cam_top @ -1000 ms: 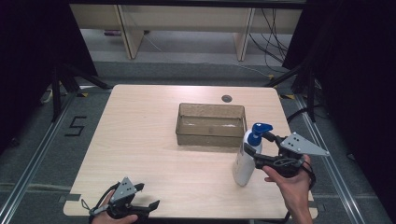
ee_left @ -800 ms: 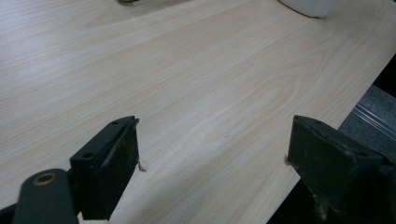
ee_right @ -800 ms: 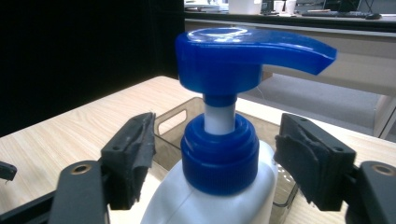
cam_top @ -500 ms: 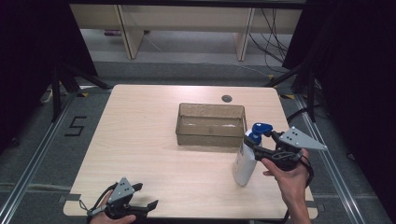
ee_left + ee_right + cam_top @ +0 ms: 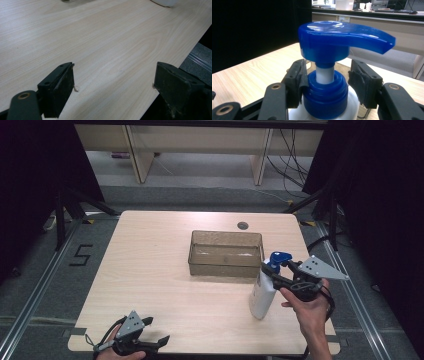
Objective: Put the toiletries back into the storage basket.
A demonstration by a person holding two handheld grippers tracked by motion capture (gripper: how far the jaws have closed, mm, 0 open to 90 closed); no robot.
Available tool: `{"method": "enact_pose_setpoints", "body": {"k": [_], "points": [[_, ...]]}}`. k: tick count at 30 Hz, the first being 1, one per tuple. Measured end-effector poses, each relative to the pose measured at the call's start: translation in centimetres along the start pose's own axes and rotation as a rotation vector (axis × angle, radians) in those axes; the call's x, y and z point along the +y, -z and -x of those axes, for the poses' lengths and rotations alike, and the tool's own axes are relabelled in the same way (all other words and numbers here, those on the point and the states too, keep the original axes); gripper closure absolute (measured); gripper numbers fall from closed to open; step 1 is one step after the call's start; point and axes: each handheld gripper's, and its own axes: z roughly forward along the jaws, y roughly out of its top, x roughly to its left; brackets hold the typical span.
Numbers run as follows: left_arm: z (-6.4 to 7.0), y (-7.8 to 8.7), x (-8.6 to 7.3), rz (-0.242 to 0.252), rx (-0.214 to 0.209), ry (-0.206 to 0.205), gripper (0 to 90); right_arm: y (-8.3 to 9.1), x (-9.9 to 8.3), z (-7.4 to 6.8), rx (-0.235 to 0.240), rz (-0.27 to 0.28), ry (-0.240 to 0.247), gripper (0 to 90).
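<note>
1. The left gripper (image 5: 157, 330) sits at the near-left corner of the bench (image 5: 150, 270), same spot as a second ago. Its fingers (image 5: 60, 93) are wide apart with nothing between them, only bare wood. It is idle, so no help from this side yet.
2. The clear bin (image 5: 225, 234) at mid-bench is unmoved and looks empty.
3. The pump bottle (image 5: 262, 295) stands upright on the bench just right of the bin's near corner. Its base has not shifted, so no lift yet.
4. The right gripper (image 5: 272, 271) has crept in and up a little onto the bottle's neck. Its fingers (image 5: 298, 82) now bracket the blue collar under the pump head. One pad touches the collar and the other looks a sliver off, so I cannot tell if the clamp is firm.
5. My read: the grasp is about set. A lift toward the bin likely follows once the squeeze finishes.
</note>
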Motion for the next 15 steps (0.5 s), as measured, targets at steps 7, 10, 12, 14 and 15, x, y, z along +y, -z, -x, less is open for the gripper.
{"method": "enact_pose_setpoints", "body": {"k": [7,10,12,14,15], "points": [[-0.10,0.14,0.00,-0.002,0.010,-0.007,16.0,0.05,0.12,-0.24,0.003,0.009,-0.007,51.0],[-0.17,0.08,0.00,-0.017,0.001,-0.027,16.0,0.14,0.19,-0.24,0.008,0.026,0.002,54.5],[0.09,-0.02,-0.05,-0.003,0.004,-0.002,16.0,0.23,0.23,-0.33,0.001,0.023,-0.004,55.1],[0.02,0.01,-0.01,-0.002,0.002,-0.001,16.0,0.32,0.27,-0.27,0.003,0.034,-0.006,56.5],[-0.01,0.02,-0.01,-0.001,0.005,0.001,16.0,0.38,0.29,-0.35,0.017,0.027,-0.030,57.2]]}}
